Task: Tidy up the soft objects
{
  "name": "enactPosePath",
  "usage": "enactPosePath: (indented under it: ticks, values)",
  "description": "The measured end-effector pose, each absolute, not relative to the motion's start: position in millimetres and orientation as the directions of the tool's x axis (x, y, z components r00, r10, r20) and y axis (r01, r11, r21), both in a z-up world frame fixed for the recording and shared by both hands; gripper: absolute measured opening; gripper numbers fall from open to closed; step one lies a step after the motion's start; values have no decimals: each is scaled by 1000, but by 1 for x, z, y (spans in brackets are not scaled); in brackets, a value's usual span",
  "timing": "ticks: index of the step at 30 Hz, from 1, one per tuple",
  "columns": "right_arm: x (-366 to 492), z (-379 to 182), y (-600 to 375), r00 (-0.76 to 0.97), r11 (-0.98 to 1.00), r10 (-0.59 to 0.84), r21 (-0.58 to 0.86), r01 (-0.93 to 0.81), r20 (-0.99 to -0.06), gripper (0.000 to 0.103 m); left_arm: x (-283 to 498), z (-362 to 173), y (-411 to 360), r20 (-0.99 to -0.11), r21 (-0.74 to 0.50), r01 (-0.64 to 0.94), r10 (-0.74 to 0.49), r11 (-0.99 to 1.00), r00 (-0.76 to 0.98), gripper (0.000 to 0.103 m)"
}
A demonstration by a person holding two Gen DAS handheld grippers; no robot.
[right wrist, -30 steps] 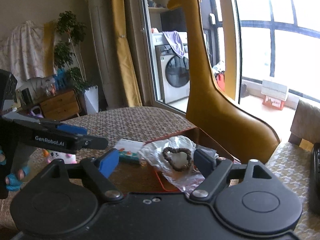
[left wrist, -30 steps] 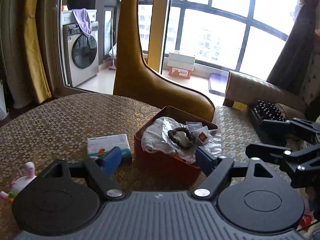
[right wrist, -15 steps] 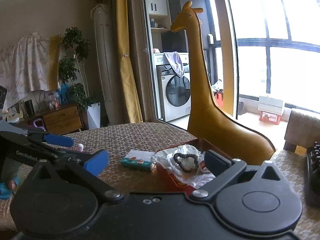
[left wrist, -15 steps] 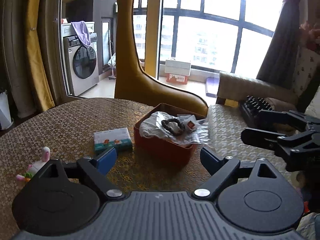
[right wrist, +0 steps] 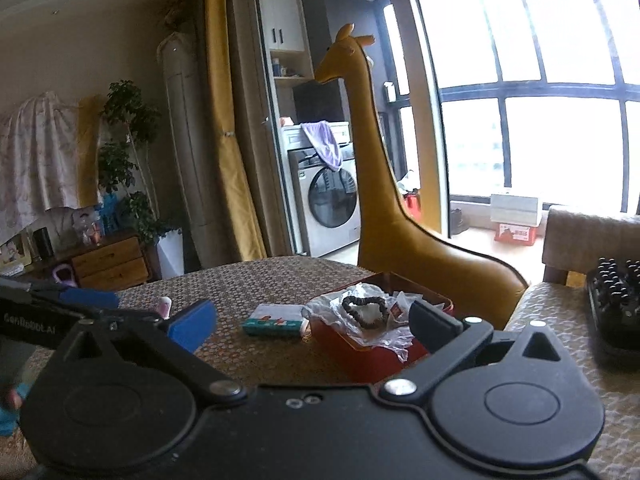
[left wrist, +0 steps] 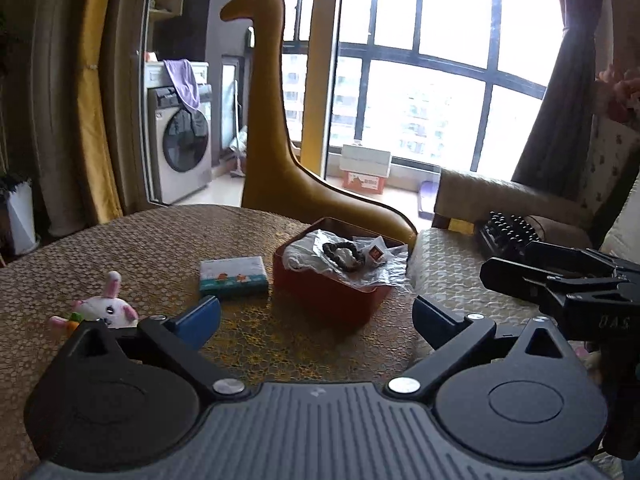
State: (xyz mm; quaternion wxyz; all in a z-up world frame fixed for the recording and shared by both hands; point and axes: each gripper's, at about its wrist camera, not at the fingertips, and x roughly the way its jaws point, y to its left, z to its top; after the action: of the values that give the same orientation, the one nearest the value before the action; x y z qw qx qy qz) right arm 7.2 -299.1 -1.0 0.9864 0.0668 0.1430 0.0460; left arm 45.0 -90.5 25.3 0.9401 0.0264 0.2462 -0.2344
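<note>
With the red box (left wrist: pixel 328 300) as landmark, a release step is judged finished: crumpled soft wrapping (left wrist: pixel 320 250) is lying inside it. The next pick is being called for, likely the plush rabbit (left wrist: pixel 106 308), well left of the box. The left gripper (left wrist: pixel 316 318) is opening, the right gripper (right wrist: pixel 312 320) is held wide, both empty. Both are being drawn farther from the box than a second ago.

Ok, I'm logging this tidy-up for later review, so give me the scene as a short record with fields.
surface: round table with a patterned gold cloth
container: red box, open top
in the box: crumpled clear plastic with a dark bead bracelet on it
beside the box: flat teal-and-white packet, lying on the cloth
loose soft toy: white bunny, near the left edge of the left wrist view
left gripper: fingers opening, nothing between them
right gripper: fingers wide apart, empty
backdrop: tall yellow giraffe figure, washing machine
</note>
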Motion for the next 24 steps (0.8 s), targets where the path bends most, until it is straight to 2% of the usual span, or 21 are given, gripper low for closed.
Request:
enactPosePath:
  ticks: [11,24]
  values:
    - [-7,-2,-287,953,987,115,144,-77,-279,103,31,20,-78,-465,-135,404,-418,905,781,103]
    - [-11,3,-278,953,989,119,121,-88,-279,103,14,25,-73,-430,-100,384,-388,918,815,103]
